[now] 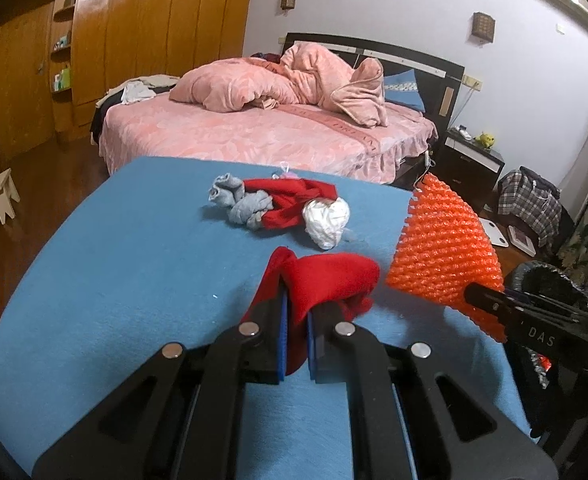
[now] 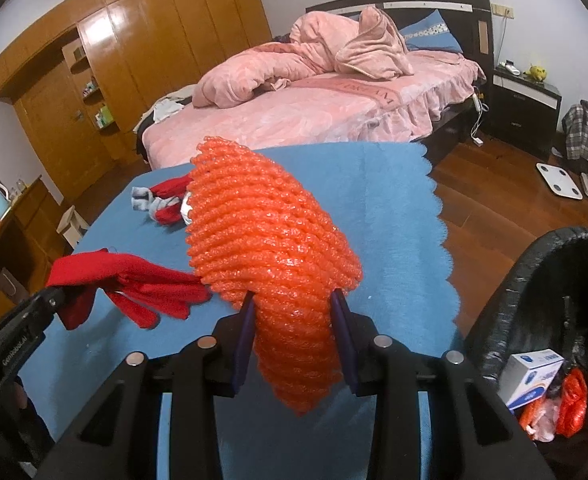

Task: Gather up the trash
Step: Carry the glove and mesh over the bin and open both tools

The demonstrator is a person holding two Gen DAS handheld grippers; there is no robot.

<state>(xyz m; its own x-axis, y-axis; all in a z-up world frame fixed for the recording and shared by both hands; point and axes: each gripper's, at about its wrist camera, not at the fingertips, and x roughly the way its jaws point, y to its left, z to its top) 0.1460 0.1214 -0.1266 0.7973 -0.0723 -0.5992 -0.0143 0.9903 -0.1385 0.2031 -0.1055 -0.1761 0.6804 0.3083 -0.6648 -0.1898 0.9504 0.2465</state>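
Note:
My left gripper (image 1: 298, 312) is shut on a red glove (image 1: 326, 280) and holds it just above the blue cloth-covered table (image 1: 133, 264). The glove also shows in the right wrist view (image 2: 133, 284). My right gripper (image 2: 294, 308) is shut on an orange foam net (image 2: 269, 240), held above the table's right part; the net shows in the left wrist view (image 1: 442, 252). Farther back on the table lie a grey sock (image 1: 237, 200), another red glove (image 1: 289, 200) and a crumpled white wad (image 1: 326, 218).
A bin lined with a black bag (image 2: 534, 280) stands right of the table, holding a white-blue box (image 2: 534, 376) and orange scraps. Behind the table is a pink bed (image 1: 253, 128), a wooden wardrobe (image 1: 133, 32), and a dark nightstand (image 1: 470, 156).

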